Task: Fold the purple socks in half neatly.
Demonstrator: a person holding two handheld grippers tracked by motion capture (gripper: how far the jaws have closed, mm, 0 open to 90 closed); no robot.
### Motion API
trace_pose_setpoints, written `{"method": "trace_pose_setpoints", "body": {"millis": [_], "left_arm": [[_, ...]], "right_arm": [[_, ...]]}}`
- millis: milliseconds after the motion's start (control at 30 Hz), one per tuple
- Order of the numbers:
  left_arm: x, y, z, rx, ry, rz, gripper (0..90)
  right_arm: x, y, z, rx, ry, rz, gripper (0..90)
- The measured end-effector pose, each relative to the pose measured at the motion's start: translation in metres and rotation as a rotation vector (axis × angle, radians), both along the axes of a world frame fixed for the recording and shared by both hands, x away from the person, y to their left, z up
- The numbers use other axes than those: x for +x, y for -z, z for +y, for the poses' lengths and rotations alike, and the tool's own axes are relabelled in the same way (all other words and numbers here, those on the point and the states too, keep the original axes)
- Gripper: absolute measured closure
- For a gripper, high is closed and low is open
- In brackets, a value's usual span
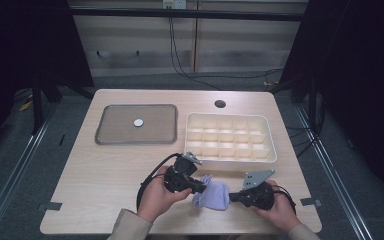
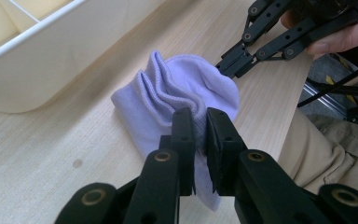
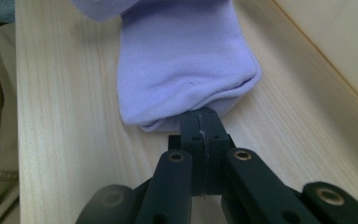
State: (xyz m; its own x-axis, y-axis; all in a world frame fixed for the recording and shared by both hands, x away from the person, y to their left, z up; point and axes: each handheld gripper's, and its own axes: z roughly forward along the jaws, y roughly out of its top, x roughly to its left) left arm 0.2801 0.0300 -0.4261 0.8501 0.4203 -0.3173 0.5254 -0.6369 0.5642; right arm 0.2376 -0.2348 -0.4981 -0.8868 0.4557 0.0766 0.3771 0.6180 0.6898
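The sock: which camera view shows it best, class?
The left gripper view: the sock shows its folds, with both grippers pinching its ends. The right gripper view shows just one end, close up; in the high view it is small.

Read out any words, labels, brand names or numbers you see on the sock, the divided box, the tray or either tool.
None: the lilac sock, the cream divided box, the grey tray and both tools carry no readable text. A small light patch on the far wall is too blurred to read.
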Motion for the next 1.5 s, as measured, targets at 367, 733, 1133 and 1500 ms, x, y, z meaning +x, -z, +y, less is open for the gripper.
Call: {"method": "trace_pose_setpoints", "body": {"millis": [367,733,1133,1500], "left_arm": [[0.001,0.001,-0.003,0.004,0.013,0.001,82.2],[0.002,0.000,-0.001,0.009,0.006,0.004,82.1],[0.003,-0.002,-0.004,0.010,0.009,0.009,82.1],[0.003,-0.003,-0.012,0.012,0.020,0.015,82.1]], "right_arm": [[0.000,0.001,0.003,0.015,-0.005,-0.003,90.0],[0.003,-0.001,-0.005,0.019,0.035,-0.008,90.0],[0.007,0.001,-0.003,0.003,0.059,-0.004,90.0],[0.008,0.002,0.007,0.020,0.030,-0.006,90.0]]}}
